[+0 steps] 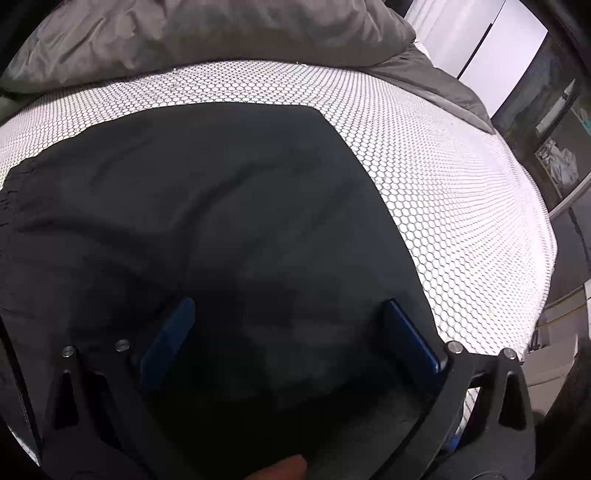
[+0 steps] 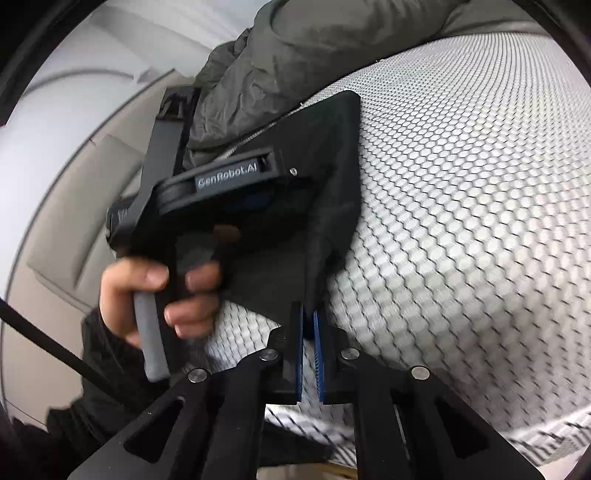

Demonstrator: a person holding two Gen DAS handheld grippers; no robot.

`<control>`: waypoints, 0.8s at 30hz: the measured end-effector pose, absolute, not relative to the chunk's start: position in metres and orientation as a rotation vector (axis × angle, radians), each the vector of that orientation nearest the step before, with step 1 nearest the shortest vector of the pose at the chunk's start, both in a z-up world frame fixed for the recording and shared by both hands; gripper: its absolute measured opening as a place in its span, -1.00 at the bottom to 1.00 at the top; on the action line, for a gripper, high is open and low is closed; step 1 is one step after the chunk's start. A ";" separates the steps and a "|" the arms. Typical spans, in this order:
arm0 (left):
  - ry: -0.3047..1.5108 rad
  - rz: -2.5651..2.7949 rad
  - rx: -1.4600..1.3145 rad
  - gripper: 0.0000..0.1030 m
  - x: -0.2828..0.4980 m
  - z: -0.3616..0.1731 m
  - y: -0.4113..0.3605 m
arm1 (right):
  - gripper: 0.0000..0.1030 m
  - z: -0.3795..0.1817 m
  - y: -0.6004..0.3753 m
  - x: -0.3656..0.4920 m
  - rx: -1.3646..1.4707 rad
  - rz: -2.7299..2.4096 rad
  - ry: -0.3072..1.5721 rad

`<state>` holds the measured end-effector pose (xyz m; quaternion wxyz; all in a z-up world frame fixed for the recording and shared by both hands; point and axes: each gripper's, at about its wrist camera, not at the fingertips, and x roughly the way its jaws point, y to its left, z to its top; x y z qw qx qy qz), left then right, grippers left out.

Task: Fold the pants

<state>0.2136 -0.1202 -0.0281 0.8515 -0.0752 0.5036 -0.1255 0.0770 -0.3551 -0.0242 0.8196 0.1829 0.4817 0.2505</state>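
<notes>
Black pants point(image 1: 207, 206) lie spread flat on a white bed cover with a honeycomb pattern point(image 1: 443, 177). My left gripper point(image 1: 291, 321) hovers over the near part of the pants, wide open, with its blue pads point(image 1: 173, 332) far apart and nothing pinched between them. In the right wrist view a corner of the pants point(image 2: 332, 166) hangs lifted off the cover point(image 2: 461, 221). My right gripper point(image 2: 309, 325) is shut on its lower edge, the fabric running down between the blue pads. A hand point(image 2: 147, 291) holds the left tool's housing point(image 2: 229, 181) just left of that corner.
A rumpled grey duvet point(image 1: 184, 33) lies across the far side of the bed, also seen as the grey duvet point(image 2: 332, 48). The bed's right edge point(image 1: 543, 258) drops off toward dark shelving point(image 1: 554, 140). Pale floor point(image 2: 55, 221) lies beyond the bed's left side.
</notes>
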 end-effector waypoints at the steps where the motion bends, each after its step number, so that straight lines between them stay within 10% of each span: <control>1: 1.050 -0.264 -0.175 0.97 0.210 -0.025 -0.120 | -0.46 -0.014 -0.357 0.075 0.358 0.512 0.994; 4: 0.991 -0.244 -0.199 0.97 0.198 -0.009 -0.104 | 0.25 0.016 -0.361 0.084 0.277 0.439 0.871; 7: 0.926 -0.190 -0.250 0.97 0.174 0.010 -0.059 | 0.52 0.029 -0.355 0.114 0.264 0.407 0.804; 24: 0.677 0.396 -0.969 0.73 0.058 -0.034 0.280 | 0.70 0.009 -0.285 0.155 0.187 0.421 0.837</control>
